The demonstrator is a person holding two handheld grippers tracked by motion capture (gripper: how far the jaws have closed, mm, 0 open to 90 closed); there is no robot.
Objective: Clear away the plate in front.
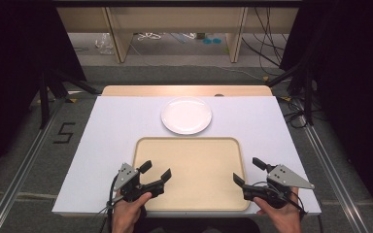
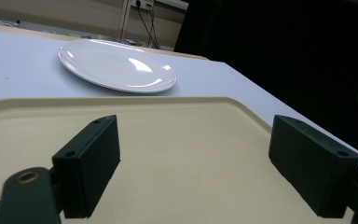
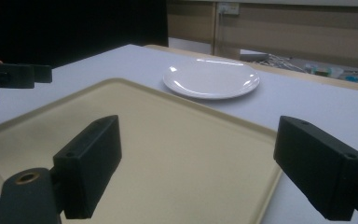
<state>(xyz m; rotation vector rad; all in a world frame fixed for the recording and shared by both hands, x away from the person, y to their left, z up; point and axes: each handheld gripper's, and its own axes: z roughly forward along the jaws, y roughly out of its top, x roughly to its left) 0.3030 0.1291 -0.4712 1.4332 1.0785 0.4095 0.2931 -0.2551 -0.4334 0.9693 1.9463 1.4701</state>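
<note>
The plate [image 1: 186,115] lies on the bench just beyond the tray's [image 1: 189,145] far edge, about midway between the left gripper [image 1: 156,172] and right gripper [image 1: 245,171], both jaws spread and empty at the tray's near corners.

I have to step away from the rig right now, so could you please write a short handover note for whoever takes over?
Left gripper: open, holding nothing, over the tray's near left corner.
Right gripper: open, holding nothing, at the tray's near right edge.
Tray: beige, bare, on the white table in front of the person.
Plate: white, bare, on the table just beyond the tray's far edge.
Done: nothing gripped yet.
Left: probably gripping the tray or the plate.
</note>
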